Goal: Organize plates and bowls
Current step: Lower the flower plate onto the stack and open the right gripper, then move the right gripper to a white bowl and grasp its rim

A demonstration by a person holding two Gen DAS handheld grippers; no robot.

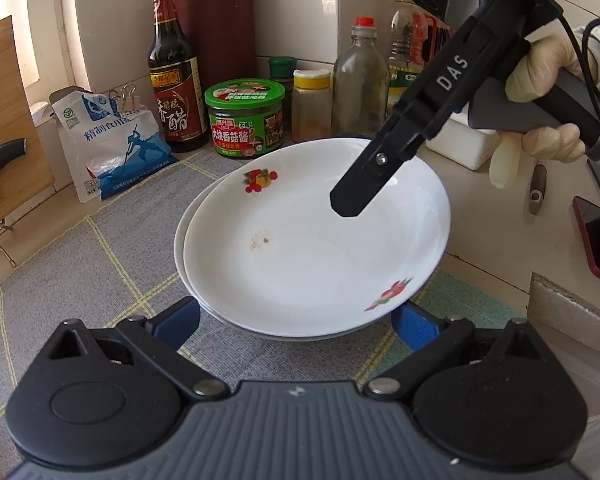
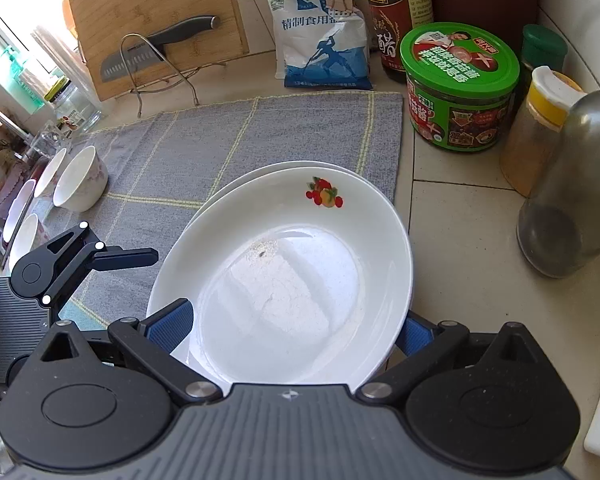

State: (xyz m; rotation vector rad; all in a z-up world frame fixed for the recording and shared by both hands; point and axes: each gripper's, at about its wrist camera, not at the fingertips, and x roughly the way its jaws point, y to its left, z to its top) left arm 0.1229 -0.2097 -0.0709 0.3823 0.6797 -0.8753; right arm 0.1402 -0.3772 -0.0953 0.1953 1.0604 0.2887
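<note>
We see two white plates (image 1: 316, 240) stacked on the grey mat (image 1: 100, 240), near the sauce jar (image 1: 245, 118); our left gripper (image 1: 300, 320) spreads wide at their near rim; whether our right gripper (image 2: 296, 332), straddling the top plate's edge, grips it, we cannot tell.
</note>
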